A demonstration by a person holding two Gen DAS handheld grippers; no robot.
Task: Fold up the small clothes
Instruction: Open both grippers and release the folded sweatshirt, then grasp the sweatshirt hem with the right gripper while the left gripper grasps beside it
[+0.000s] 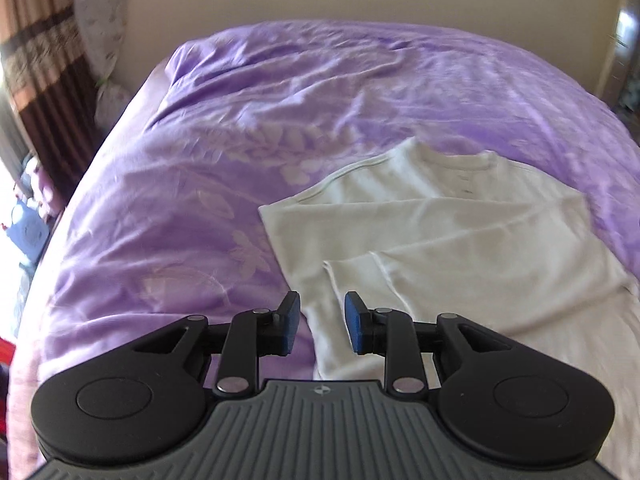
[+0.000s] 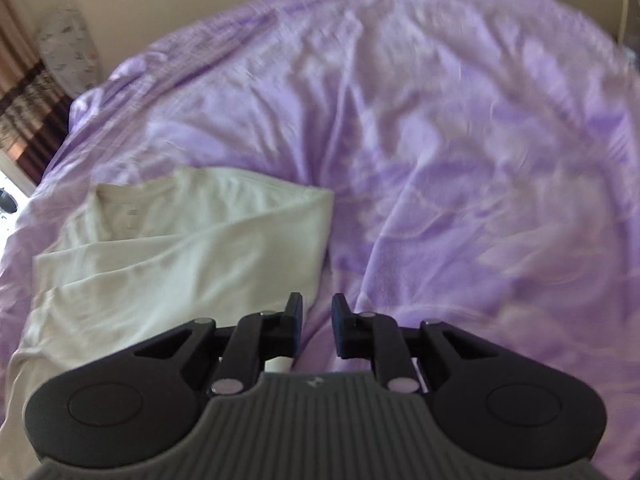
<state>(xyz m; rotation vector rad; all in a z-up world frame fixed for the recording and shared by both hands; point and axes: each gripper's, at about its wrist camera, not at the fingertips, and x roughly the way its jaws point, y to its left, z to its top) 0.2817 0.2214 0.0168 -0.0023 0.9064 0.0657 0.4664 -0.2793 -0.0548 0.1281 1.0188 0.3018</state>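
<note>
A white T-shirt (image 1: 452, 236) lies on the purple bedspread (image 1: 240, 140) with both sleeves folded in over the body and the collar at the far end. My left gripper (image 1: 322, 324) is open and empty, above the shirt's lower left edge. In the right wrist view the shirt (image 2: 192, 248) lies to the left. My right gripper (image 2: 318, 324) is open and empty, above the shirt's lower right edge, where the shirt meets the bedspread (image 2: 460, 160).
The bed's left edge drops off beside a striped curtain (image 1: 36, 60) and a patterned bag (image 1: 102, 20) against the wall. Toys (image 1: 28, 216) lie on the floor to the left. A beige wall runs behind the bed.
</note>
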